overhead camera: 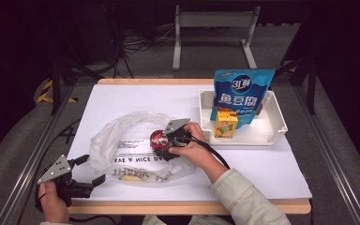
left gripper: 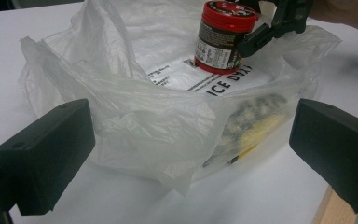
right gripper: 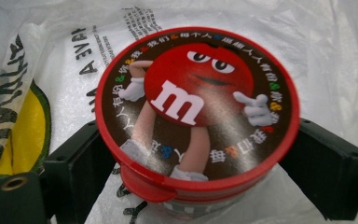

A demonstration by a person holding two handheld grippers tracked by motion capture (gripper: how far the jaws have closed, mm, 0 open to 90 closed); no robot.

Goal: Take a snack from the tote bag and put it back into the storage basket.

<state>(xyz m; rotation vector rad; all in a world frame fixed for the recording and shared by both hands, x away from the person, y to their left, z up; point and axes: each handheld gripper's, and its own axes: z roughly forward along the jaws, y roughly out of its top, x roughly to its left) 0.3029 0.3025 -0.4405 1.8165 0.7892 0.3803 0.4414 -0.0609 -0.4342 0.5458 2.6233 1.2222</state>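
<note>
Right gripper (overhead camera: 168, 144) clamped around red-lidded candy tub (overhead camera: 159, 139) inside plastic bag (overhead camera: 122, 140).

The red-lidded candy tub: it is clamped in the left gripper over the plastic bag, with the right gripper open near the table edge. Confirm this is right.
Not quite: the grippers are swapped. The right gripper clamps the candy tub over the plastic bag, as the right gripper view shows. The left gripper is the one open near the table edge.

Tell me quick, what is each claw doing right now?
Left claw: open, holding nothing, at the edge of the plastic bag.
Right claw: closed on the red candy tub, over the bag.
</note>
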